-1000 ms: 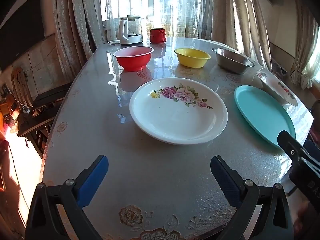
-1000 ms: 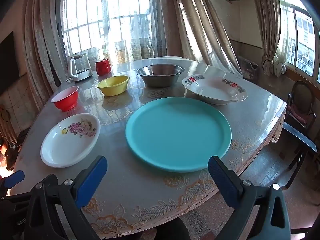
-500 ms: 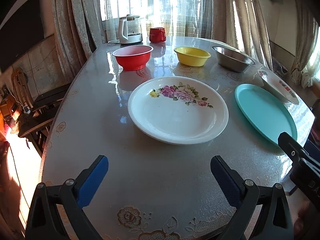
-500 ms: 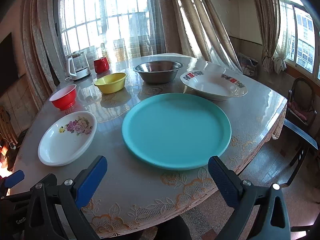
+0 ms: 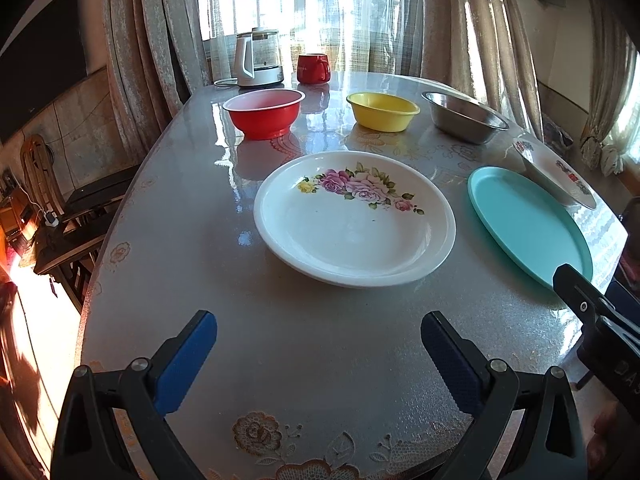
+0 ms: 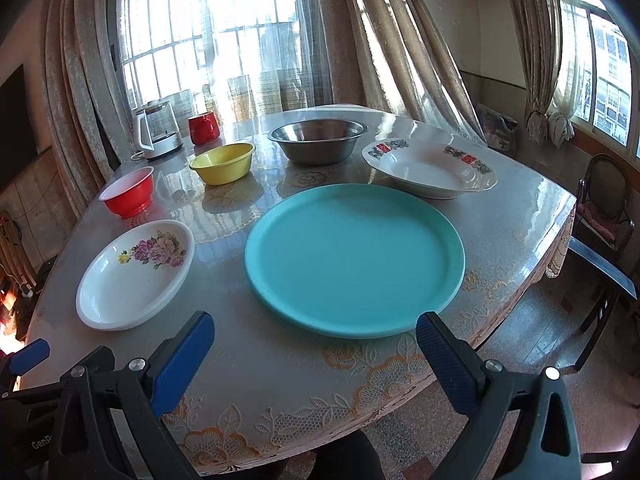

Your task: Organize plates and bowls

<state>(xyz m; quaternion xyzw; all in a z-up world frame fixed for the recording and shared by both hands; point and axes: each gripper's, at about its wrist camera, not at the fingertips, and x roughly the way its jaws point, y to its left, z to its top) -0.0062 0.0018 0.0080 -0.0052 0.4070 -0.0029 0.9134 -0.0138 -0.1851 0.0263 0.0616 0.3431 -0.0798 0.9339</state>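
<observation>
On the shiny surface (image 6: 280, 364) sit three plates and three bowls, none touching. Nearest the left claw (image 5: 319, 344) is the white plate with pink flowers (image 5: 354, 218). Its blue pads are spread wide and hold nothing. Right in front of the right claw (image 6: 314, 340) lies the big teal plate (image 6: 354, 260), and this claw is wide too, with nothing in it. Beyond the teal plate, to the right, is the white plate with a patterned rim (image 6: 430, 168). Farther back stand the red bowl (image 6: 127, 193), the yellow bowl (image 6: 223, 163) and the metal bowl (image 6: 317, 141) in a row. Behind them, by the window, are a kettle (image 6: 157, 131) and a red mug (image 6: 204, 128).
</observation>
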